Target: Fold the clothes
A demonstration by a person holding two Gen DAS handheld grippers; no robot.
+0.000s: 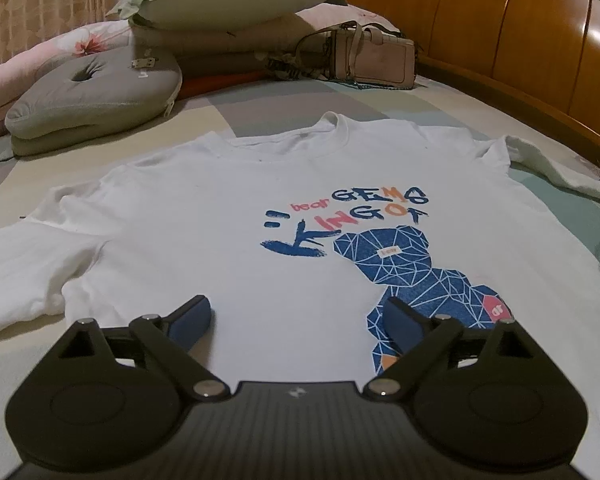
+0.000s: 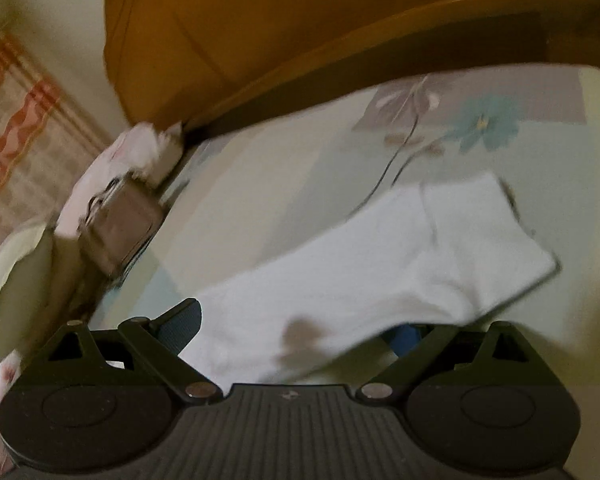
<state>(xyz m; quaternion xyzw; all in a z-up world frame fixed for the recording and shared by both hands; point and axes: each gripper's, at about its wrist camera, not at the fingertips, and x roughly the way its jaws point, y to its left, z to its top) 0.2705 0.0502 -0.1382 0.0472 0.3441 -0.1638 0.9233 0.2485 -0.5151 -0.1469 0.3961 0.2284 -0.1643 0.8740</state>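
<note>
On the bed [image 1: 480,120] a white T-shirt [image 1: 204,240] lies spread flat, print side up, collar toward the headboard [image 1: 520,28], both sleeves out to the sides and no fold showing in its body.

The risk, as a judgement, sits at the right sleeve [image 2: 380,264]. The right view is smeared, and the sleeve seems to run between the right gripper's [image 2: 300,332] widely parted fingers, with one finger partly hidden behind cloth. Whether any cloth is held cannot be told. A pinch so near the edge could take only one layer, or slip, and the sleeve would drop back in a crooked, bunched fold. A fast pull could also drag the whole shirt askew on the smooth sheet.

The left gripper [image 1: 296,324] hovers low over the shirt's lower front, released, its fingers well apart and holding nothing, the bear print [image 1: 404,264] just beyond its right finger. A handbag [image 1: 372,60] and pillows [image 1: 100,84] lie well beyond the collar.
</note>
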